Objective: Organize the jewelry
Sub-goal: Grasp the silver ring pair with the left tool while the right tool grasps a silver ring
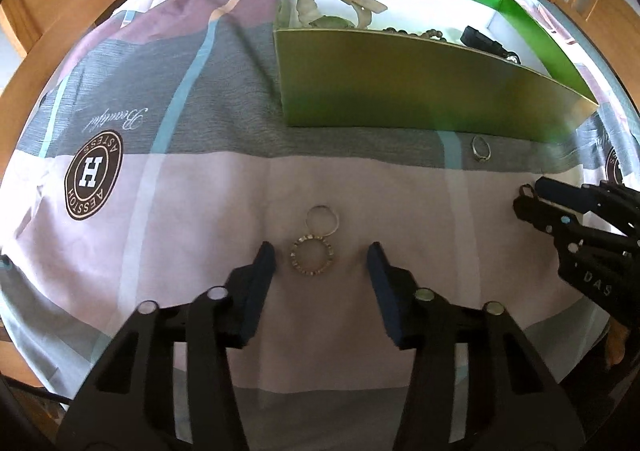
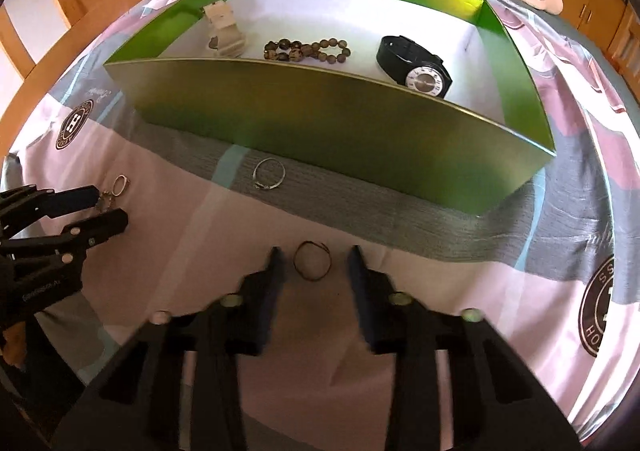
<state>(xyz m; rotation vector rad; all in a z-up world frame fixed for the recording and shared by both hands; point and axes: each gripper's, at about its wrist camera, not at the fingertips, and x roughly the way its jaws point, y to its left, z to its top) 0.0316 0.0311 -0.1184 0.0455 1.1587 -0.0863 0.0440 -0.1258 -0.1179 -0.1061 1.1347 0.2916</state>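
Both claws are pointed steeply down at the bedsheet (image 1: 192,187), each one straddling its own ring, so it looks like a double pickup is being lined up. Left claw (image 1: 322,257) has its jaws apart with the studded ring (image 1: 311,256) sitting between the pads, not pinched as far as I can see; a plain silver ring (image 1: 322,218) lies touching it just beyond. Right claw (image 2: 313,261) is narrower, jaws either side of a thin dark ring (image 2: 312,261), and there's a visible gap on both sides, so not gripped yet either.

Further out, another silver ring with a small setting (image 2: 269,173) lies on the grey stripe right beside the front wall of the green box (image 2: 320,119). Inside the box on the white floor: a cream watch (image 2: 224,31) at the left end, a beaded bracelet (image 2: 307,50) in the middle, a black watch (image 2: 416,65) on the right. So the bigger pieces are already in, spaced out in a row, and the rings are what's left out on the bed.

My guess: the flat rings will be fiddly, since the pads need to get right down to the fabric to catch them.
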